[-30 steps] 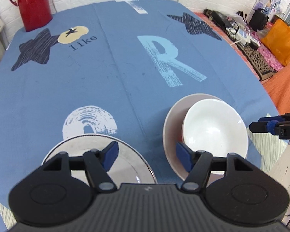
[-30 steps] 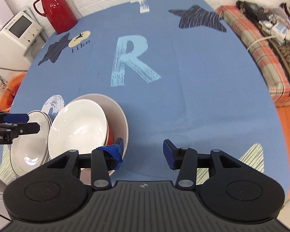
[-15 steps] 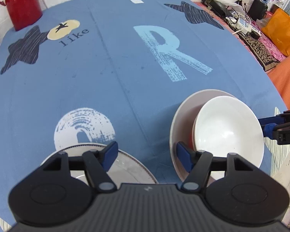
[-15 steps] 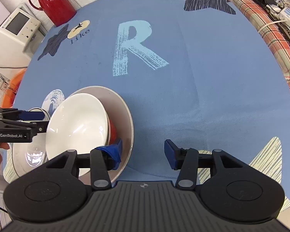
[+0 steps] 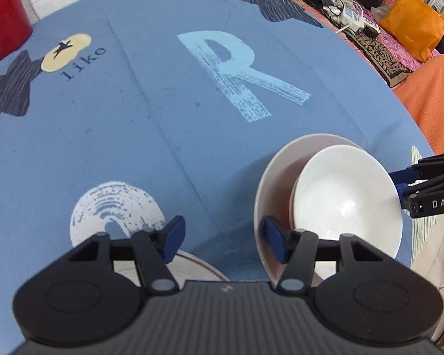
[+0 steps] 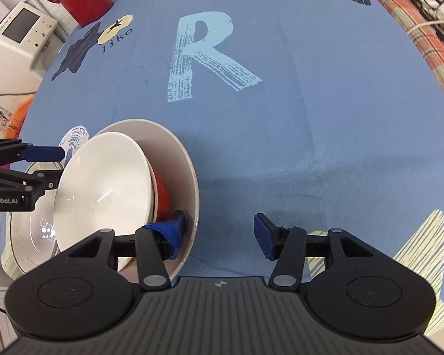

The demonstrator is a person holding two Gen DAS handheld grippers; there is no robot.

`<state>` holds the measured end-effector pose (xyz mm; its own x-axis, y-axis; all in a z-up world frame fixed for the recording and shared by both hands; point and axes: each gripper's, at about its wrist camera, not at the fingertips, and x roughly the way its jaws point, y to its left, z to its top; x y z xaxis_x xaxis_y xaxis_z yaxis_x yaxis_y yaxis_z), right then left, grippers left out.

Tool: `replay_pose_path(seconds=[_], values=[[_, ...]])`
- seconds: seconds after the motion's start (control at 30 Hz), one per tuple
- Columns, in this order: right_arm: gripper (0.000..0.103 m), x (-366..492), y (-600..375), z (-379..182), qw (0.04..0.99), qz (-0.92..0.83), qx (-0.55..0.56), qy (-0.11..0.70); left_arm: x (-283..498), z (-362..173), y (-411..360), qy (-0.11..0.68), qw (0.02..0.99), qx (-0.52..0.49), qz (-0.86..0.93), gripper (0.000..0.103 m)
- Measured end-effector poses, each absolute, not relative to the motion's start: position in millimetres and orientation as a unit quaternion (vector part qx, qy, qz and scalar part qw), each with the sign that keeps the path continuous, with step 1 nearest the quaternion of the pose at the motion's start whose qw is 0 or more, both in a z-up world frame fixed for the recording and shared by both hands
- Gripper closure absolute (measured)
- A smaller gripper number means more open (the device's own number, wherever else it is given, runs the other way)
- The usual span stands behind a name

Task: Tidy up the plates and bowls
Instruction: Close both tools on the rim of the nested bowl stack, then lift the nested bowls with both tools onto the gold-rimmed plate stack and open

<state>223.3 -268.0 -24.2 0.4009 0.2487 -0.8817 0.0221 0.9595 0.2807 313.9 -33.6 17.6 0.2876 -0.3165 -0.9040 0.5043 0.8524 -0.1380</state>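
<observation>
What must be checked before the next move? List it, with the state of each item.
1. Right gripper open: ok.
2. Left gripper open: ok.
3. Beige plate rim lies in the right gripper's gap: ok, as far as the right wrist view shows.
4. White bowl sits level in the red bowl: not ok, it leans to one side.
5. Right gripper's fingers low enough to close on the rim: cannot tell.
6. Grey plate apart from the beige plate: ok in the left wrist view.
</observation>
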Motion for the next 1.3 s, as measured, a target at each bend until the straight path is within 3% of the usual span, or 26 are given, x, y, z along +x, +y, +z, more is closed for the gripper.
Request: replay_pose_path(seconds=[0.37,0.67,0.83,0.9,0.93,1.0,1.03,1.07,1.13,1.3], values=[[0.049,223.6,-266.7,-26.5,0.828,0.042,0.125,0.545,321.0,14.0,-25.1,0.561,0.780,0.048,-0.274,0.052],[0.042,224.1,-266.5,-28.0,0.830,0.030,0.123,0.544,322.3,10.0,-21.1,0.573,0.773,0.020,-0.273,0.054],[0.042,225.9,-261.9,-26.2,0.830,0.018,0.114,0.546,318.6,10.0,-27.6,0.579,0.763,0.023,-0.285,0.074],[0.045,226.8,-264.4,-26.6,0.828,0.018,0.123,0.547,318.1,8.6,-28.6,0.582,0.759,0.017,-0.290,0.081],[0.048,226.5,-265.6,-26.9,0.828,0.025,0.128,0.545,317.4,7.4,-29.7,0.584,0.755,0.013,-0.298,0.091],[0.061,222.4,-265.9,-27.9,0.834,0.047,0.138,0.533,314.8,6.6,-32.4,0.584,0.751,0.002,-0.309,0.103],[0.084,220.3,-264.3,-28.6,0.835,0.065,0.150,0.525,312.9,7.3,-33.7,0.582,0.754,0.001,-0.305,0.103],[0.096,219.0,-262.2,-28.9,0.836,0.075,0.161,0.519,311.4,7.3,-34.1,0.581,0.757,-0.004,-0.299,0.103],[0.103,217.6,-255.0,-26.4,0.842,0.083,0.150,0.511,311.4,6.1,-31.3,0.583,0.758,-0.026,-0.291,0.103],[0.103,220.0,-256.3,-25.4,0.833,0.075,0.190,0.514,313.0,5.8,-29.3,0.590,0.757,-0.049,-0.277,0.103]])
